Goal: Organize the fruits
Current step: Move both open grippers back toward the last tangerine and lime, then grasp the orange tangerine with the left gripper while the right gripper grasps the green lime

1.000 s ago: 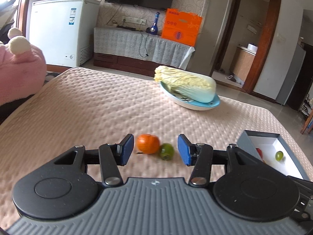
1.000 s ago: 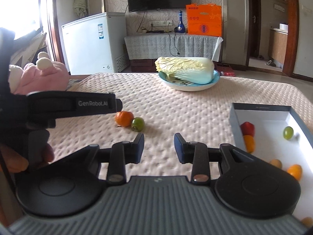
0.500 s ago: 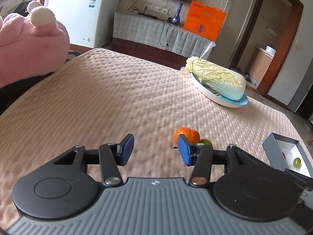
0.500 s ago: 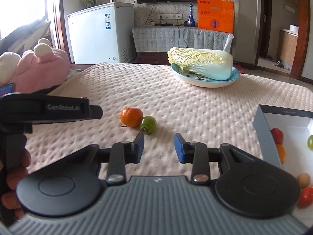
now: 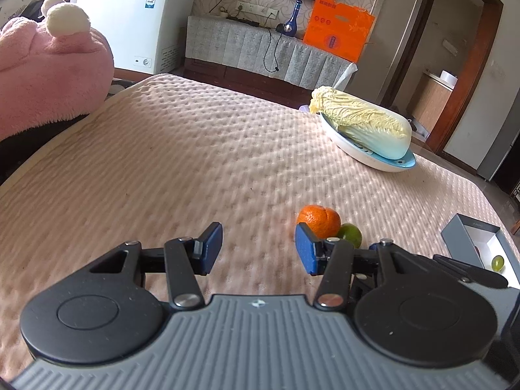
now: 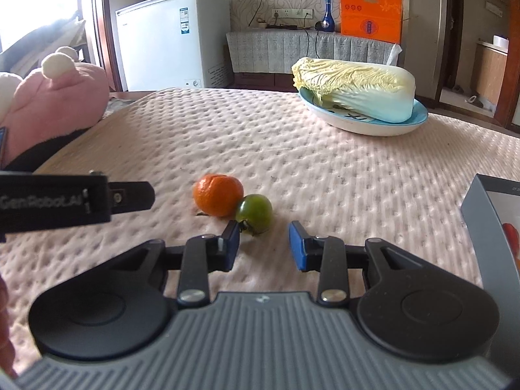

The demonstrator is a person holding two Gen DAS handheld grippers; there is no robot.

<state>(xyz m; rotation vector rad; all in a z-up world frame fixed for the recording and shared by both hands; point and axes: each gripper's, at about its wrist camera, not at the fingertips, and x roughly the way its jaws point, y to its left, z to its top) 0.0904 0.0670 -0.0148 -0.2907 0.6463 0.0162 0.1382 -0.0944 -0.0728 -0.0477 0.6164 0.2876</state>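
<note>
Left wrist view first: left gripper (image 5: 259, 248) spread wide and empty over pink quilted cover (image 5: 182, 162); orange (image 5: 318, 220) and green fruit (image 5: 350, 234) touching, just past right pad; grey box (image 5: 461, 237) at far right with a grape (image 5: 497, 262) inside. Right wrist view next: right gripper (image 6: 264, 246) wide, empty, green fruit (image 6: 254, 213) just ahead of left pad, orange (image 6: 218, 194) against it, cabbage (image 6: 354, 88) on blue plate (image 6: 419, 115) well beyond.
</note>
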